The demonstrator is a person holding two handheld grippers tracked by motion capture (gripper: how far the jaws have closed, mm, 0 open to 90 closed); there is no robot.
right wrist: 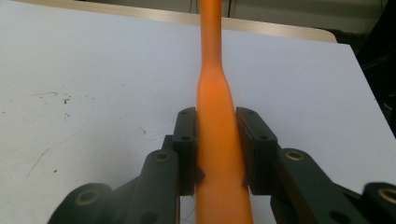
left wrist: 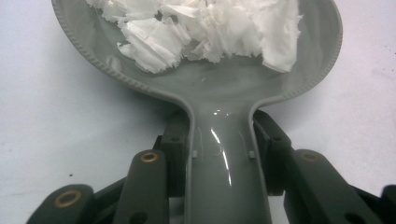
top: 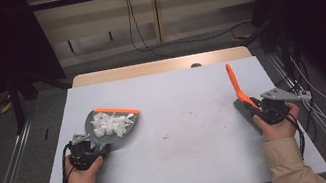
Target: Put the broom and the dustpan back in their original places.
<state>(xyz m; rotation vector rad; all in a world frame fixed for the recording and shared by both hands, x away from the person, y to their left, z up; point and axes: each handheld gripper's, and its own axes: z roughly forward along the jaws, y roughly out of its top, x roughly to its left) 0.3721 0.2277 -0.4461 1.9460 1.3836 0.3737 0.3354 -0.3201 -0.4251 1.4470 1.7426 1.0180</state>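
Jaws of the left gripper (left wrist: 219,154) were clamped on the grey handle of a dustpan (left wrist: 219,93), one pad pressed against each side of it. In the high view that left gripper (top: 84,151) sat near the table's left edge, and the dustpan (top: 108,137) lay flat on the table (top: 176,94) just ahead of it, its orange front lip pointing away from the person. White paper scraps (left wrist: 205,32) were heaped in the pan, piled toward its far part; the same paper scraps (top: 113,123) showed from above as a pale mound.

Across the table, well apart, the right gripper (right wrist: 215,149) was clamped on the orange handle of a brush (right wrist: 215,140). From above, the right gripper (top: 270,112) rested near the table's right edge, and the brush (top: 237,86) stretched away from it toward the table's far side. Small dark specks dotted the bare table between the two tools.
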